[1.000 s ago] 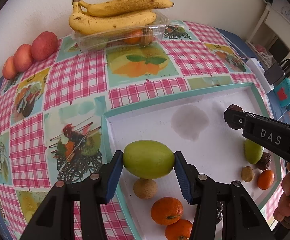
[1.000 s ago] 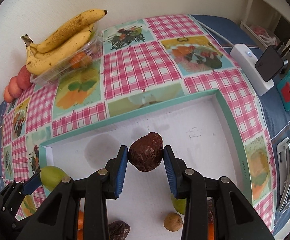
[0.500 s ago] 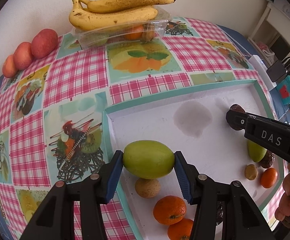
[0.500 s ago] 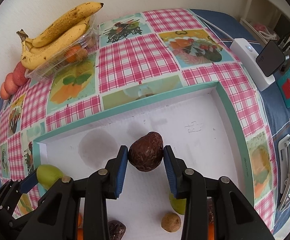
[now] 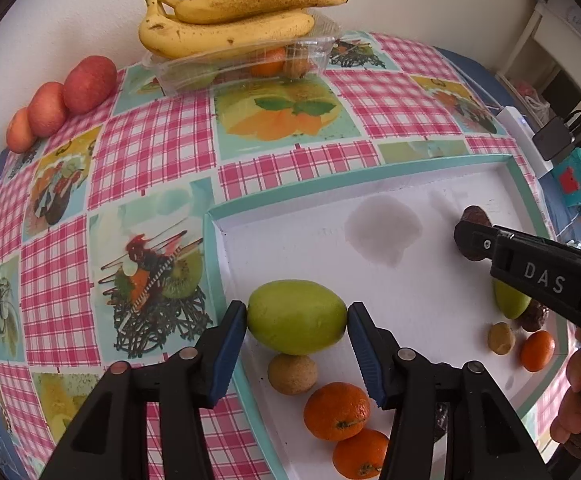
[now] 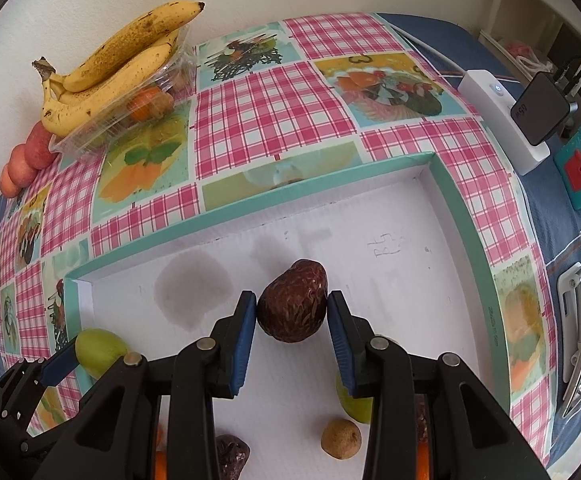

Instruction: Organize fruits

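My left tool (image 5: 297, 322) is closed on a green fruit (image 5: 296, 316); the two blue pads press on its two ends, so the long shape sits across the gap and I think it cannot roll out. It hangs above the left edge of the white tray (image 5: 406, 188), over a small brown round fruit (image 5: 292, 374) and two oranges (image 5: 337, 411) that lie on the tray floor.

My right tool (image 6: 292, 312) is closed on a dark brown avocado (image 6: 293, 306), gripped at its wide middle, the narrow end pointing away from me. It is over the middle of the tray, near a grey stain on the white floor.

At the far side of the counter, against the wall, a clear plastic box (image 5: 246, 60) has bananas (image 5: 226, 20) on top and an orange and other fruit inside. Three red apples (image 5: 64, 96) stand in a row to its left.

I judge that both fruits are lifted out of the mixed pile in the tray so each can go to its own kind. The goal place I cannot tell from here. The avocado skin is rough and should hold well; the green fruit is smooth, so I would move it slowly.
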Action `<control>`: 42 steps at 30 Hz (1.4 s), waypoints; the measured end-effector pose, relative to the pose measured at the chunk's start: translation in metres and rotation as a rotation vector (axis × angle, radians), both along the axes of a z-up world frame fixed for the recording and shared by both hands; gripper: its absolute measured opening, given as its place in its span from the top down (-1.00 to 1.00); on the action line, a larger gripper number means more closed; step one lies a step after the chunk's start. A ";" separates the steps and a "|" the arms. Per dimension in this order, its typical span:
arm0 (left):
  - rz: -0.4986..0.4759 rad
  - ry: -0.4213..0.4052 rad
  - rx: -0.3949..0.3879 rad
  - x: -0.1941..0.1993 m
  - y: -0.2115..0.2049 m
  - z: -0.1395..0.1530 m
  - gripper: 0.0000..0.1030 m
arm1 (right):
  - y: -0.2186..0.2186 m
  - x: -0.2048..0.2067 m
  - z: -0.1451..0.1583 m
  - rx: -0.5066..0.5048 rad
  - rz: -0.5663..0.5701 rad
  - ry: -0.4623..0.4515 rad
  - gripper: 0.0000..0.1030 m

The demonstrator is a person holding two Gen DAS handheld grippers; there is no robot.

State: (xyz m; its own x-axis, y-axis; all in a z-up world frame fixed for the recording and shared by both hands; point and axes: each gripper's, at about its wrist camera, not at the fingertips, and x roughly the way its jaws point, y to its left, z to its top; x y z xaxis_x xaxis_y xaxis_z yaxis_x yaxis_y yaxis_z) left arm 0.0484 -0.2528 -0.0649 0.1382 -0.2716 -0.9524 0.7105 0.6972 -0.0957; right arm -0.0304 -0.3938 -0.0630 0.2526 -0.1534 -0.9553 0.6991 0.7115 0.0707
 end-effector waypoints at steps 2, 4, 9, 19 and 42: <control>0.001 -0.008 -0.010 -0.001 0.002 0.006 -0.10 | 0.000 -0.001 0.000 -0.003 -0.001 0.005 0.26; 0.001 -0.012 -0.019 -0.003 0.005 0.012 -0.11 | 0.001 -0.002 0.002 -0.005 0.000 0.005 0.26; 0.023 -0.019 -0.035 -0.007 0.018 0.020 -0.11 | 0.008 -0.009 0.010 -0.025 -0.001 -0.001 0.25; 0.275 -0.058 -0.040 0.006 0.093 0.026 -0.57 | 0.032 -0.032 0.028 -0.079 0.031 0.013 0.23; 0.396 -0.157 -0.044 -0.030 0.181 0.041 -1.00 | 0.107 -0.060 0.029 -0.050 0.120 -0.041 -0.66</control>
